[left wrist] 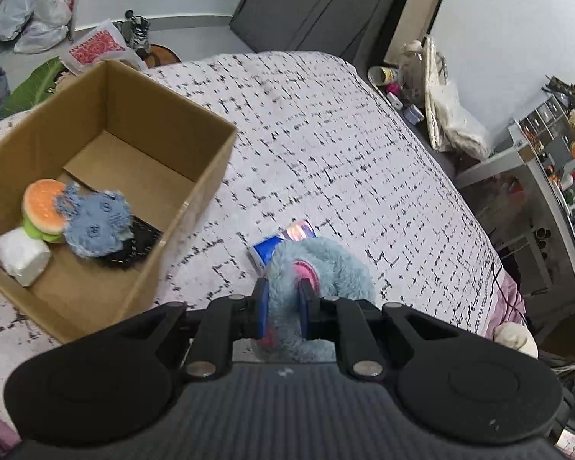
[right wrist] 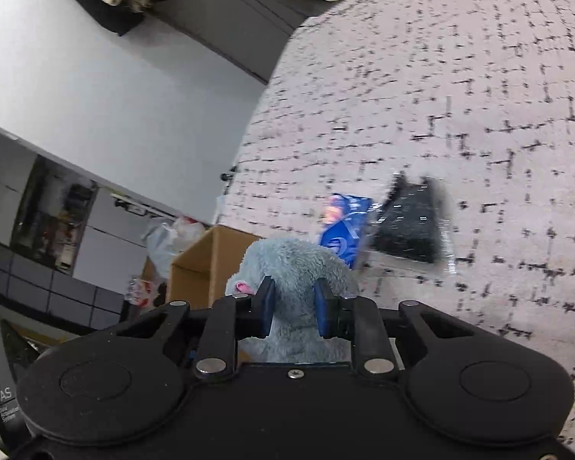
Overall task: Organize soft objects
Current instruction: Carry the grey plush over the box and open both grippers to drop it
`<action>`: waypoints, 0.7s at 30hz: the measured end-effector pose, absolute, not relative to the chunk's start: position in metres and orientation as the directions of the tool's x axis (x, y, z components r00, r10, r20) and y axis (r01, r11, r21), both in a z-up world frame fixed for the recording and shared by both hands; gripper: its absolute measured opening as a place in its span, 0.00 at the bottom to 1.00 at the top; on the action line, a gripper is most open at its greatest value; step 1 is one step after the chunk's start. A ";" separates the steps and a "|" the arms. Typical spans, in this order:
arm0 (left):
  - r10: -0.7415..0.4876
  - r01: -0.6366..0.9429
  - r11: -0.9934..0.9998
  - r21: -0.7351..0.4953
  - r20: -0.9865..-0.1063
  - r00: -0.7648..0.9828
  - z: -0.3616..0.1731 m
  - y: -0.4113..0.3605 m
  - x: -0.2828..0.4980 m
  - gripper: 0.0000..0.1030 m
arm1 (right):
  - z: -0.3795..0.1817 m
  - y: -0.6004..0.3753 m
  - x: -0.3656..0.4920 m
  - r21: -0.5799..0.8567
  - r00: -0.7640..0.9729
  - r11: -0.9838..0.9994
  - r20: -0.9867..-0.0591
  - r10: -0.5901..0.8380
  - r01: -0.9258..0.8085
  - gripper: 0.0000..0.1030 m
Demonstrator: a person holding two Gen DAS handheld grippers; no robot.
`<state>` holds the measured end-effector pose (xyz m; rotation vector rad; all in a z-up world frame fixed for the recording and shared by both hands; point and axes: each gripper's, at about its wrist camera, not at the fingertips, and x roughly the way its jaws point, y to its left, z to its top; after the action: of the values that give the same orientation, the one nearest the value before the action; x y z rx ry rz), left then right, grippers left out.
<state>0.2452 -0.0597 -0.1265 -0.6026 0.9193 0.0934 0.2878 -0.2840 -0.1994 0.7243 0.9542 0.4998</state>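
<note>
A fluffy light-blue plush toy with pink patches is held above the patterned bed. My left gripper is shut on it. My right gripper is shut on the same plush toy. An open cardboard box stands on the bed to the left; inside lie a burger plush, a blue knitted cloth, a white block and a black item. A blue packet lies on the bed just beyond the plush. In the right wrist view the blue packet lies beside a black pouch.
The bed has a white cover with black dashes. A dark headboard stands behind it. A cluttered side table and shelves are at the right. Bags lie on the floor at the far left.
</note>
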 end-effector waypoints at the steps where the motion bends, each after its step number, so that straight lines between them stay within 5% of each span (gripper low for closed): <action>1: -0.170 -0.330 0.831 -0.448 -0.769 0.617 -0.125 -0.057 0.243 0.14 | -0.198 -0.281 0.287 0.749 0.496 0.657 -0.539 0.680 -0.087 0.21; 21: -0.137 -0.318 0.816 -0.483 -0.696 0.704 -0.075 0.002 0.204 0.13 | -0.156 -0.232 0.257 0.756 0.504 0.580 -0.390 0.771 -0.302 0.21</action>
<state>0.2042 0.0021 -0.0749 -0.6244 0.7958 0.1084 0.2572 -0.2325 -0.1565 0.6750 0.7946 0.7102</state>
